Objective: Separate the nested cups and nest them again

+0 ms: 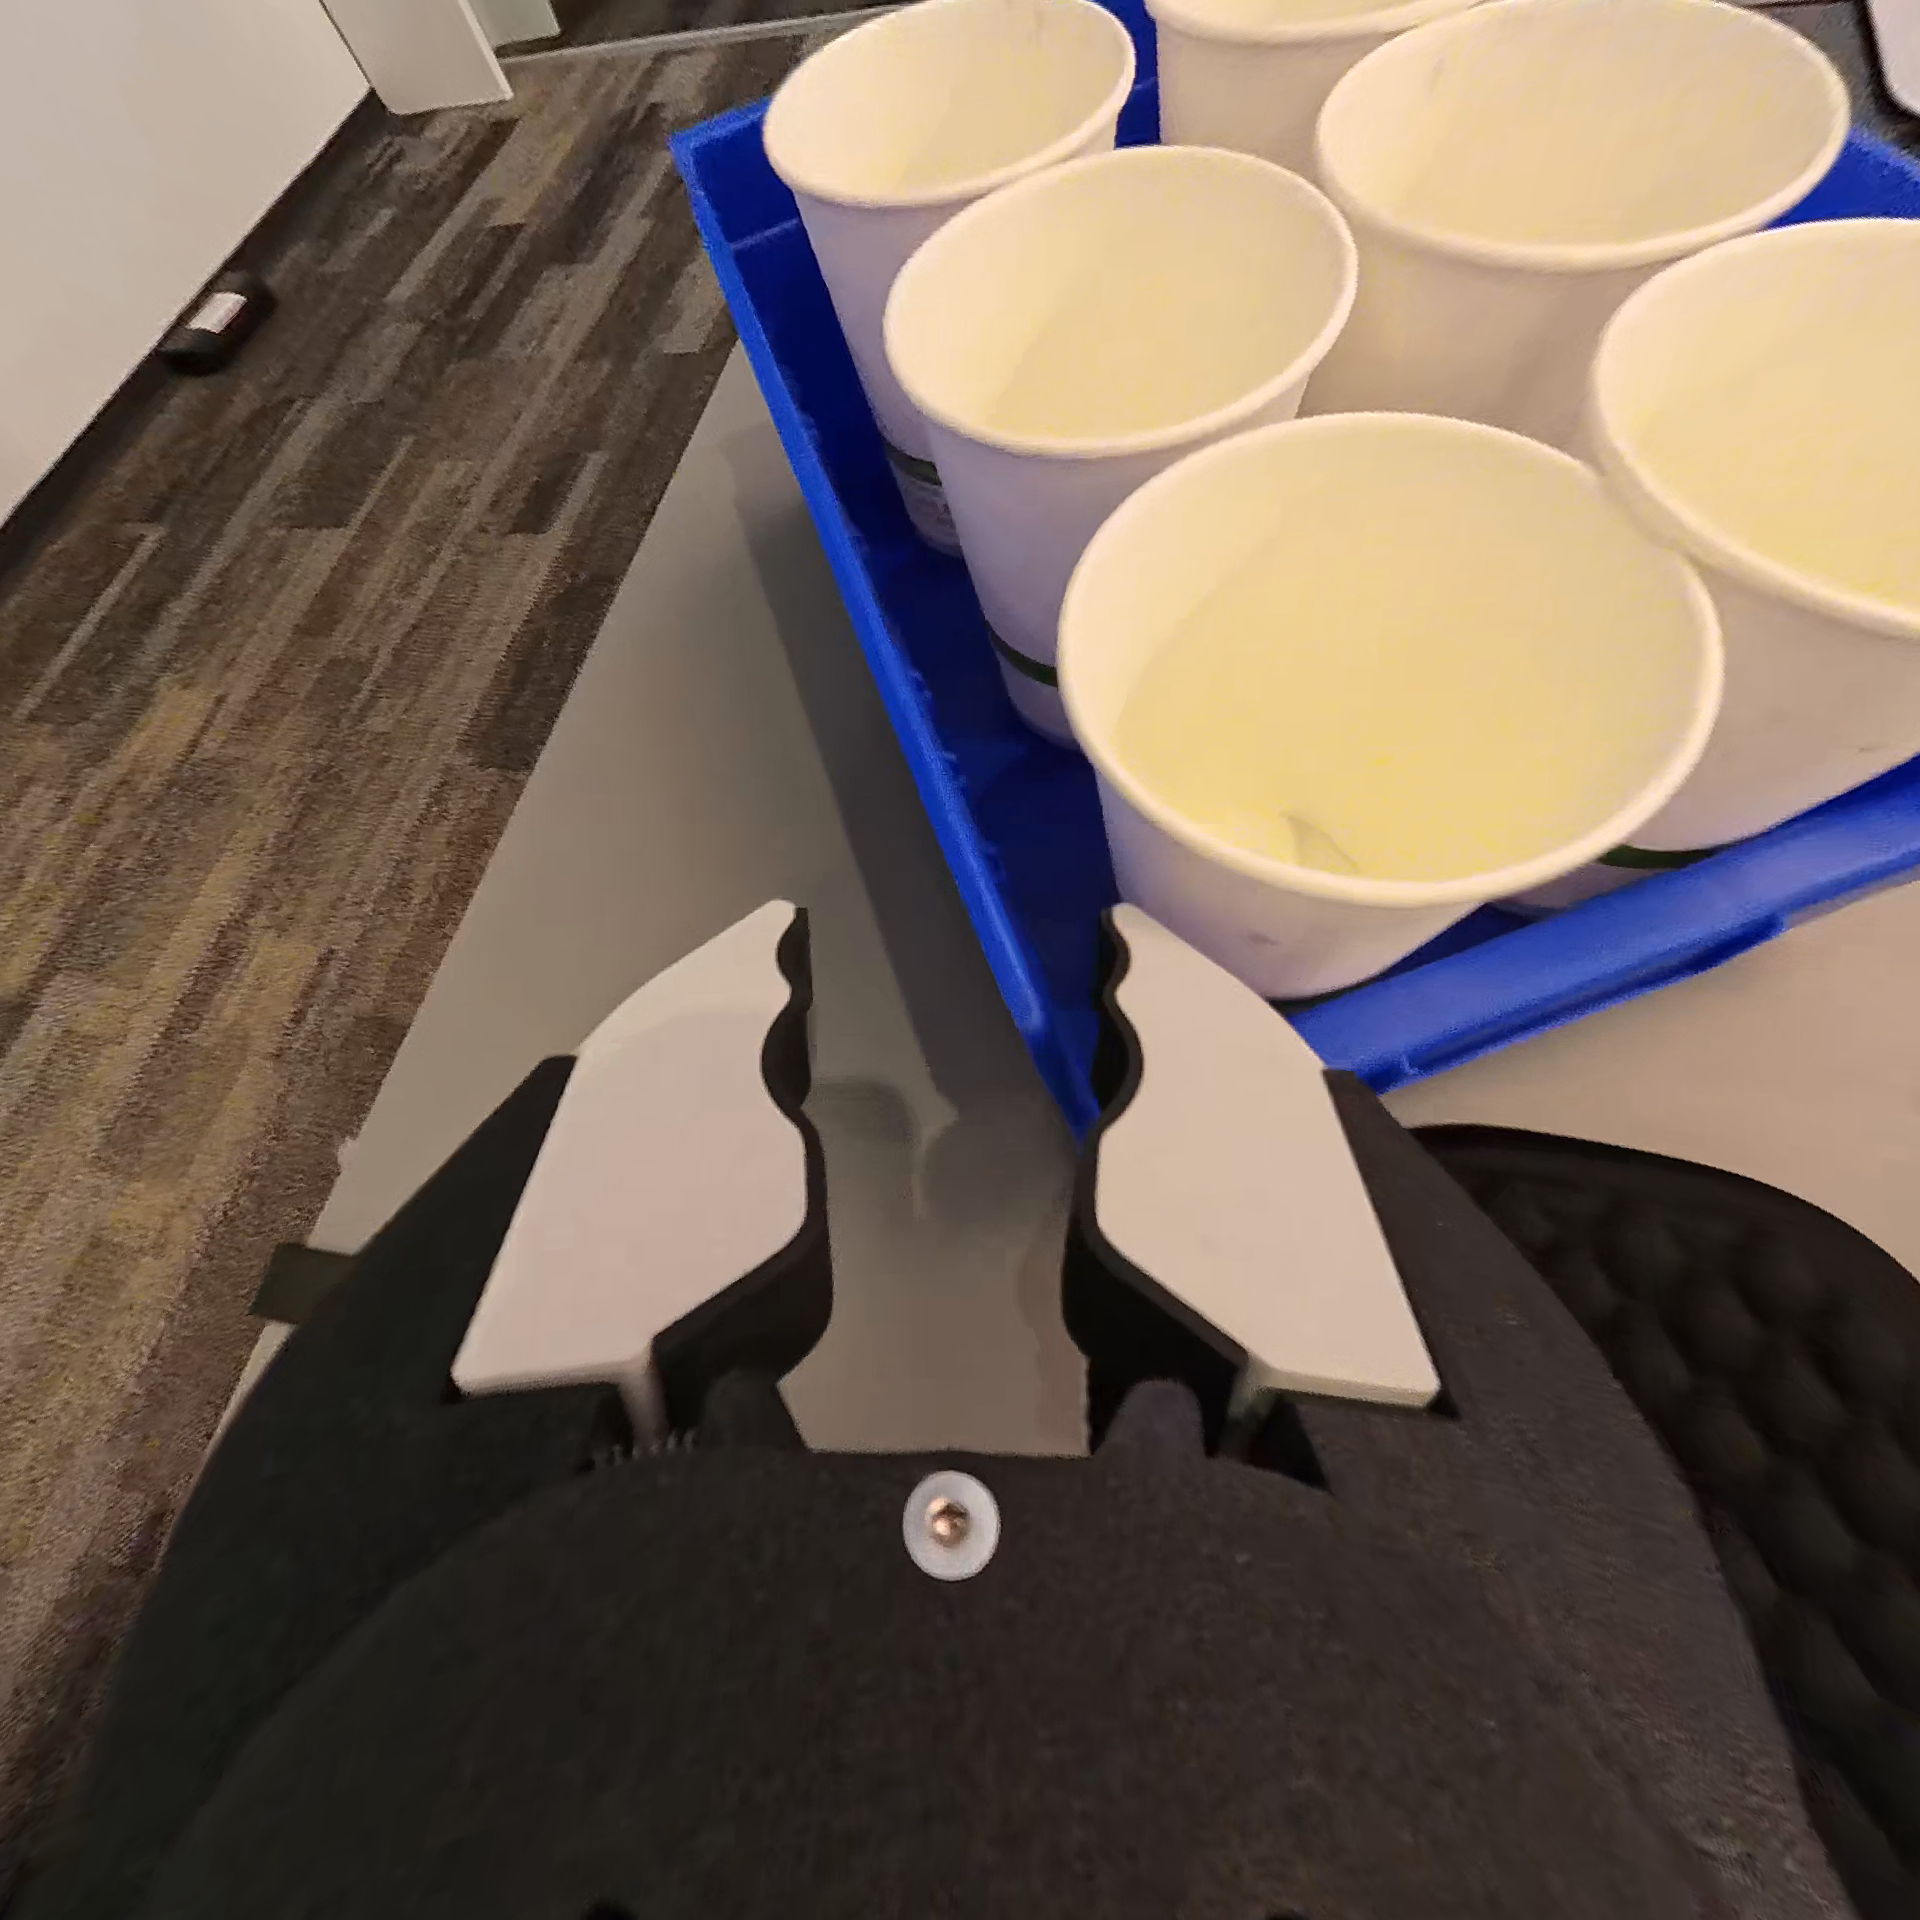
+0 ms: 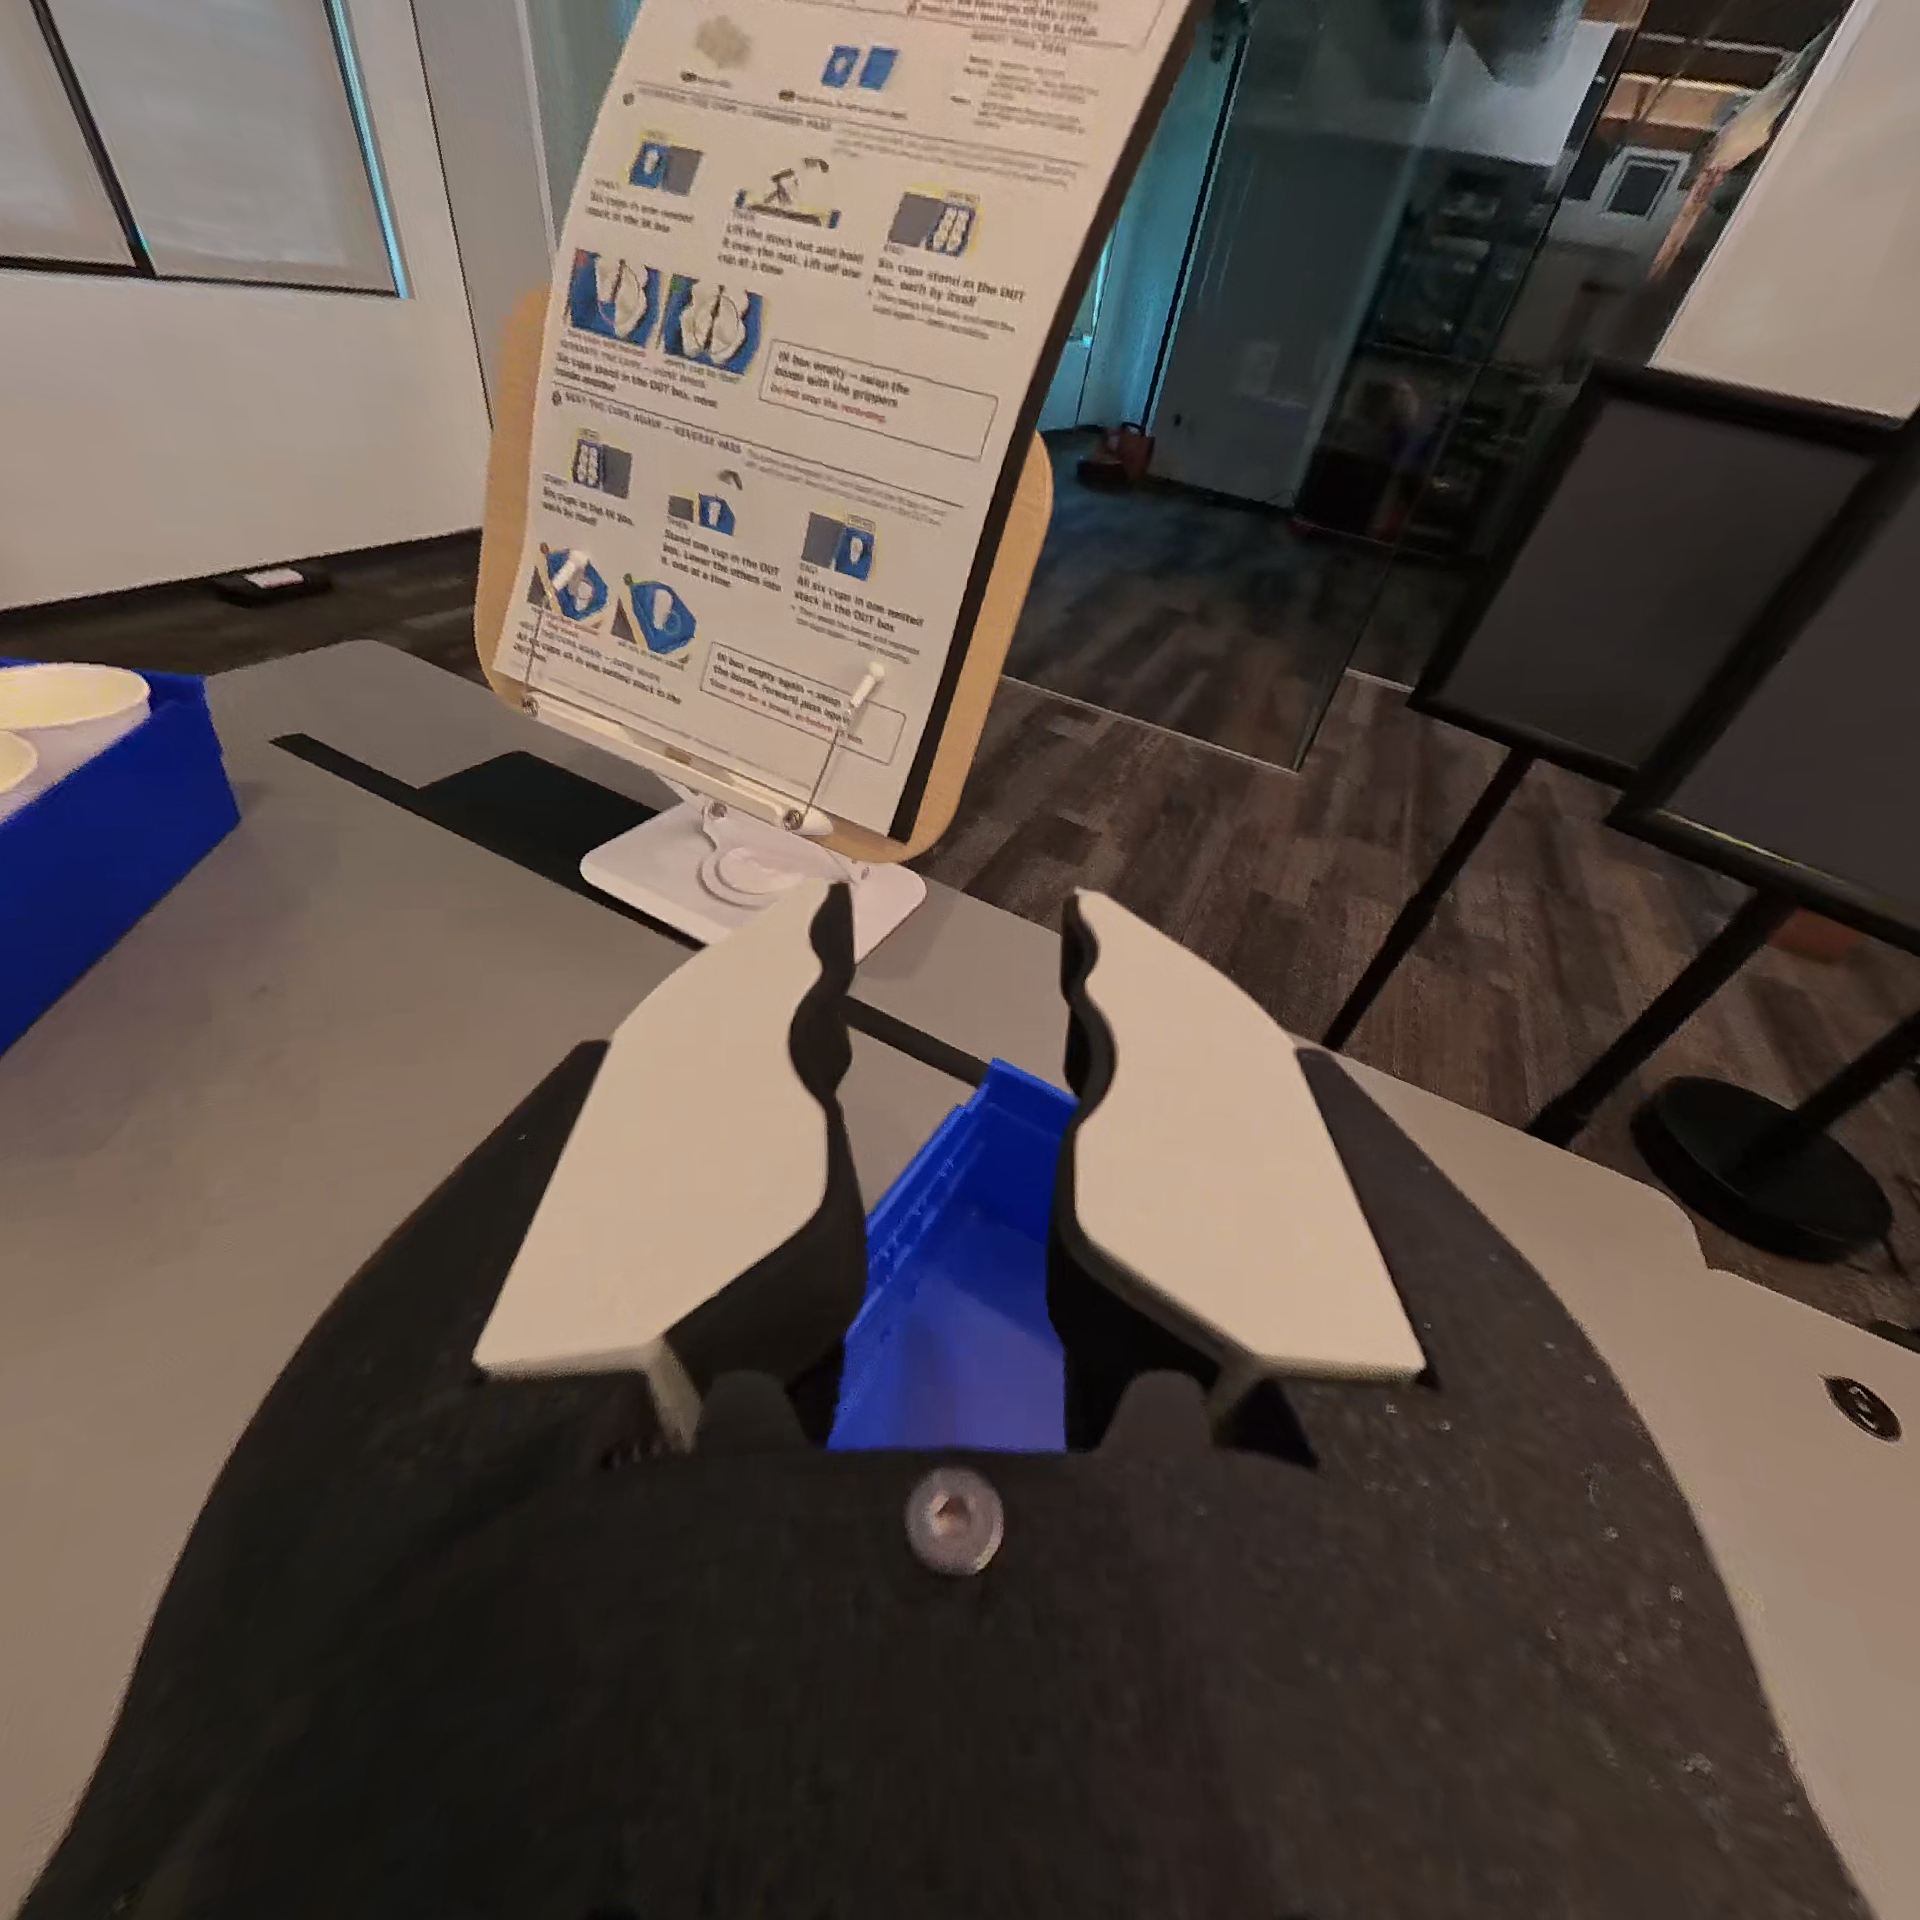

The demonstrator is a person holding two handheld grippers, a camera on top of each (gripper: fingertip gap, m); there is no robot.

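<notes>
Several white paper cups stand apart, upright, in a blue box [image 1: 914, 665] on the grey table; the nearest cup [image 1: 1382, 675] is at the box's near corner. My left gripper [image 1: 954, 920] is open and empty, its right finger [image 1: 1195, 1122] over the box's near corner, its left finger over bare table. My right gripper [image 2: 951, 914] is open and empty above a second blue box [image 2: 956, 1278], which shows between its fingers; no cup shows in it. The first blue box [image 2: 94, 831] with two cup rims shows at the left edge of the right wrist view.
An instruction sheet on a tan stand [image 2: 790, 416] with a white base stands at the table's far edge. Black tape strips [image 2: 478, 790] lie on the table. Carpet floor lies past the table's left edge [image 1: 260, 623]. A black post stand [image 2: 1756, 1164] is at the right.
</notes>
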